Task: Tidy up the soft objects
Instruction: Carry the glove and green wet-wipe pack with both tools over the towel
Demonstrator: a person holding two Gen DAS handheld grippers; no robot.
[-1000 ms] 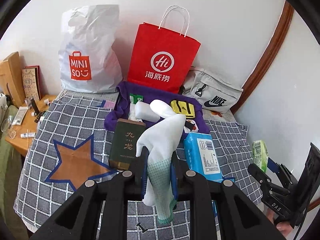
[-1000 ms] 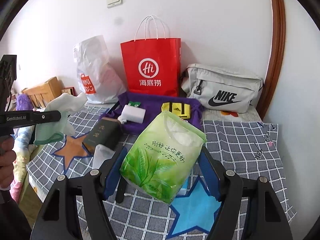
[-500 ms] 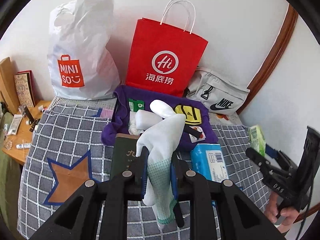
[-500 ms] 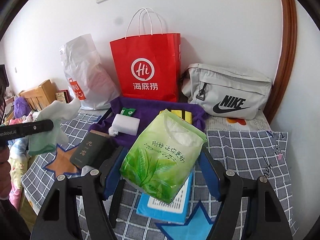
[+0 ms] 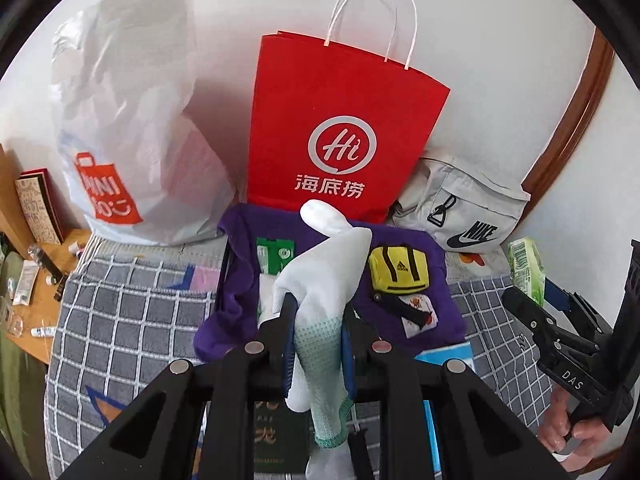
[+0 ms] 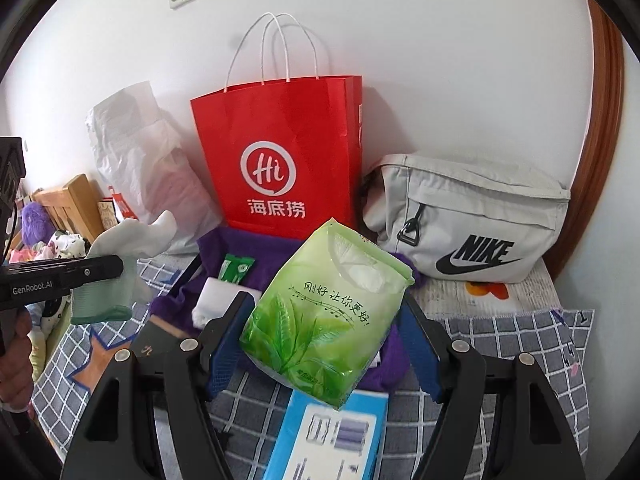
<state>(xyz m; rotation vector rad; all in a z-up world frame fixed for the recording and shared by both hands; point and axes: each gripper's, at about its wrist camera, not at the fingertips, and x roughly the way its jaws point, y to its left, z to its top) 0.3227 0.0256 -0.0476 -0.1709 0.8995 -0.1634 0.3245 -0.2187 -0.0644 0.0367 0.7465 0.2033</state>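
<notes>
Against the wall, red paper bag (image 6: 280, 160) stands upright (contents hidden).

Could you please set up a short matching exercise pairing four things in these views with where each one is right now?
Things:
1. white glove
2. green tissue pack
3. yellow pouch
4. grey Nike bag

Places:
A. lying on the purple cloth
B. clamped in the left gripper
C. leaning on the wall beside the red paper bag
D. held between the pads of the right gripper

Pairs: 1-B, 2-D, 3-A, 4-C
</notes>
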